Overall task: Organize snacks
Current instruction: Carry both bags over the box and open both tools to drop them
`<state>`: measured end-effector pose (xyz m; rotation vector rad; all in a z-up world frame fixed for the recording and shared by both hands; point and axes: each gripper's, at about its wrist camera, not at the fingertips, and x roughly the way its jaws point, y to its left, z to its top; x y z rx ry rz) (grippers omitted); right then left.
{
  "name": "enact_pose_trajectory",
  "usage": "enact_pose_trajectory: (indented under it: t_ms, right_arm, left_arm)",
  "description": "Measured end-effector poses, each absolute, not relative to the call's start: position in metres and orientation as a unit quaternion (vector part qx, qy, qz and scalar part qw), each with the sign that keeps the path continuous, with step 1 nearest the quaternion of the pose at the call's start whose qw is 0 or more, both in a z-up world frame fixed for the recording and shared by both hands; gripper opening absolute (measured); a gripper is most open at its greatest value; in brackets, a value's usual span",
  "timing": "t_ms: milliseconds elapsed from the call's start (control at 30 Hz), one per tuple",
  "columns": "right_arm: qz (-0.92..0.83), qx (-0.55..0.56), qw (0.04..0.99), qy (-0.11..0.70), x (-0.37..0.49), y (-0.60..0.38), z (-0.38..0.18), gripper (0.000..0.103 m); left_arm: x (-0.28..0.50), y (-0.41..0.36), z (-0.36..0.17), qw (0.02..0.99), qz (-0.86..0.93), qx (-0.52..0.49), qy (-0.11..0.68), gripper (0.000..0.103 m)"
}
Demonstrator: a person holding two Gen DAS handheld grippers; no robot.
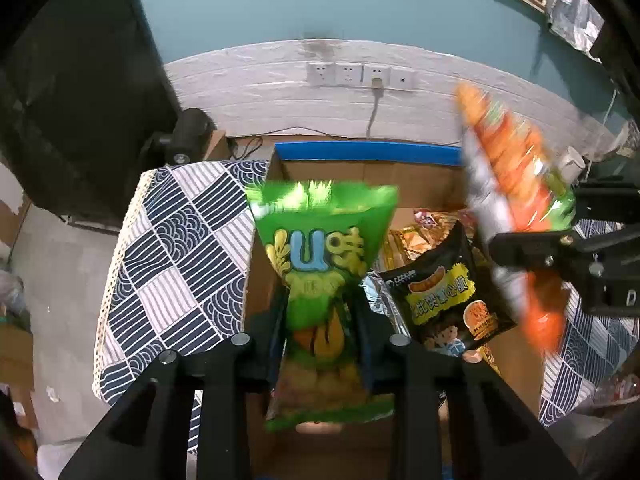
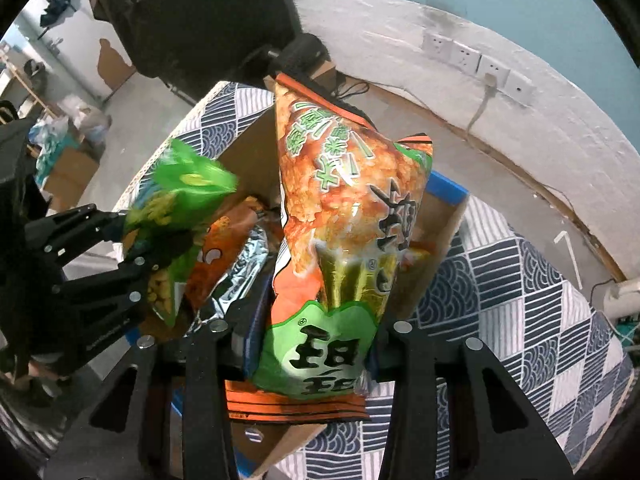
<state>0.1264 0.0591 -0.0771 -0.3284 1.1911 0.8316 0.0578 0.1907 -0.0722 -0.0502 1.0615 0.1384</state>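
left gripper (image 1: 320,332) squeezing green bag (image 1: 320,264) | right gripper (image 2: 316,336) squeezing orange bag (image 2: 344,216) | held over box (image 1: 360,172), likely for dropping in

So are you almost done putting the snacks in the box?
Partly. Some packets already lie in the cardboard box, like the black snack bag. In hand: the left gripper is shut on the green snack bag and the right gripper is shut on the orange snack bag, both above the box. Those two still need dropping in.

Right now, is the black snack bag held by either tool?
No, the black snack bag lies in the cardboard box, apart from both tools.
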Motion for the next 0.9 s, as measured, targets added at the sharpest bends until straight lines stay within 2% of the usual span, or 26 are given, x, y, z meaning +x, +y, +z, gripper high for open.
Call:
enact_pose_trajectory:
  t_ms: [33,67,100,133,333,633,900]
  right_arm:
    - [0.378,-0.149,0.737,0.540,0.126,0.059,-0.076,0.050]
    - [0.376,-0.149,0.741,0.536,0.125,0.058,-0.074,0.058]
    - [0.375,-0.149,0.743,0.534,0.124,0.058,-0.073,0.061]
    - [0.376,-0.148,0.744,0.532,0.123,0.056,-0.072,0.061]
    - [0.375,-0.146,0.754,0.520,0.117,0.049,-0.059,0.062]
    - [0.367,-0.151,0.780,0.484,0.097,0.028,-0.032,0.070]
    - [0.347,-0.164,0.803,0.456,0.080,-0.003,-0.017,0.072]
  left_arm:
    - [0.057,0.190,-0.071,0.861,0.066,-0.022,0.503,0.040]
    - [0.056,0.189,-0.068,0.864,0.067,-0.019,0.499,0.043]
    - [0.054,0.188,-0.065,0.866,0.068,-0.015,0.495,0.051]
    - [0.053,0.187,-0.063,0.868,0.069,-0.012,0.491,0.058]
    - [0.045,0.185,-0.051,0.872,0.067,-0.016,0.484,0.069]
    - [0.030,0.167,-0.028,0.884,0.057,0.010,0.464,0.081]
    - [0.017,0.150,-0.013,0.891,0.040,0.022,0.451,0.082]
